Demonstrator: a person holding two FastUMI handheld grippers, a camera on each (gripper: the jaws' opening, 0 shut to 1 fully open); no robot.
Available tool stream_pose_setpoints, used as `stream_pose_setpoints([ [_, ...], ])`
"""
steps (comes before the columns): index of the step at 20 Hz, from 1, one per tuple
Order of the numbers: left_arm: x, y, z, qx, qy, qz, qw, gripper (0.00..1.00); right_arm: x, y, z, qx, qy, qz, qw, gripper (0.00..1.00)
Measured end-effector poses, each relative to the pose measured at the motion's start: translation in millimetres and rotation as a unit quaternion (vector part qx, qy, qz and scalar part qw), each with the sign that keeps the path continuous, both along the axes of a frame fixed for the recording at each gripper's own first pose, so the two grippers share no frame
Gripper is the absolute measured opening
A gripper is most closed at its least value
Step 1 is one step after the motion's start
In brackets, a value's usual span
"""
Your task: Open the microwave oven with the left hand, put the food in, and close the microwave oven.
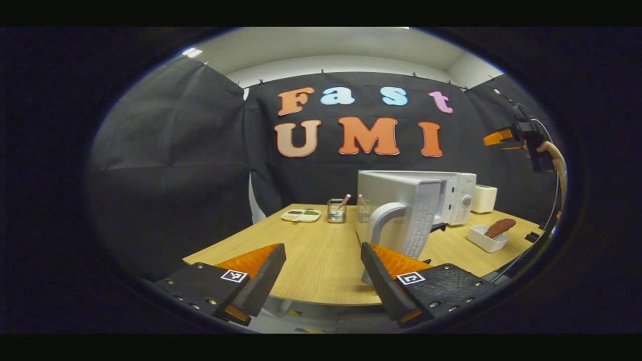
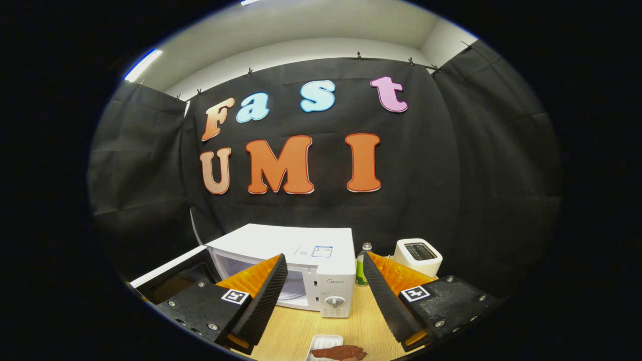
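Observation:
The white microwave (image 1: 459, 195) stands on the wooden table (image 1: 311, 250) with its door (image 1: 419, 215) swung open toward me. My left gripper (image 1: 323, 276) is open with nothing between its fingers, and its right finger sits just in front of the door's handle (image 1: 383, 215). A brown piece of food (image 1: 500, 227) lies in a white dish (image 1: 484, 240) right of the microwave. High at the right, a hand holds my right gripper (image 1: 494, 141). In the right gripper view that gripper (image 2: 323, 296) is open above the dish with the food (image 2: 338, 352), facing the microwave (image 2: 301, 255) and its open door (image 2: 170, 276).
A white toaster (image 1: 484, 198) (image 2: 419, 255) stands right of the microwave, with a bottle (image 2: 362, 268) between them. A divided tray (image 1: 301, 215) and a mesh holder (image 1: 336, 210) with sticks sit at the table's far side. The table's near edge (image 1: 321, 301) is close to my left gripper.

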State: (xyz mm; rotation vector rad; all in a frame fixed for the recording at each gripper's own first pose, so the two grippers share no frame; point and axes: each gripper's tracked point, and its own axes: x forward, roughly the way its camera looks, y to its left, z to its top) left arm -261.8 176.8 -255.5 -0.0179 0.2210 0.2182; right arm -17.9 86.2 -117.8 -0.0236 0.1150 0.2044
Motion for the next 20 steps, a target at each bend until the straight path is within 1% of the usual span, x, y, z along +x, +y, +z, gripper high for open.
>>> stream_pose_setpoints([
  [1, 4.0, 6.7, 5.0, 0.005, -0.003, 0.004, 1.0, 0.92, -1.1, -1.2, -5.1, 0.002, 0.003, -0.001, 1.0, 0.94],
  [4, 9.6, 22.6, 12.6, 0.014, -0.011, 0.012, 1.0, 0.93, -5.2, -11.7, -26.1, 0.01, 0.013, -0.012, 1.0, 0.94],
  [5, 13.2, 26.9, 15.0, 0.015, -0.014, 0.014, 1.0, 0.92, -7.1, -16.4, -33.0, 0.016, 0.017, -0.018, 1.0, 0.94],
  [11, 37.1, 48.0, 23.1, 0.006, -0.022, 0.017, 1.0, 0.92, -16.0, -53.8, -83.1, 0.074, 0.045, -0.072, 0.994, 0.94],
  [14, 57.4, 62.4, 33.8, 0.0, -0.035, 0.023, 0.999, 0.92, -21.7, -68.1, -112.6, 0.105, 0.063, -0.095, 0.988, 0.95],
  [17, 70.7, 68.9, 38.7, -0.004, -0.042, 0.026, 0.999, 0.9, -30.6, -87.8, -147.0, 0.119, 0.085, -0.129, 0.981, 0.95],
  [18, 74.2, 71.5, 40.4, 0.0, -0.043, 0.027, 0.999, 0.92, -33.8, -92.1, -155.4, 0.129, 0.09, -0.139, 0.978, 0.95],
  [20, 80.5, 71.1, 40.4, 0.005, -0.041, 0.024, 0.999, 0.92, -39.3, -98.7, -173.4, 0.167, 0.103, -0.155, 0.968, 0.95],
])
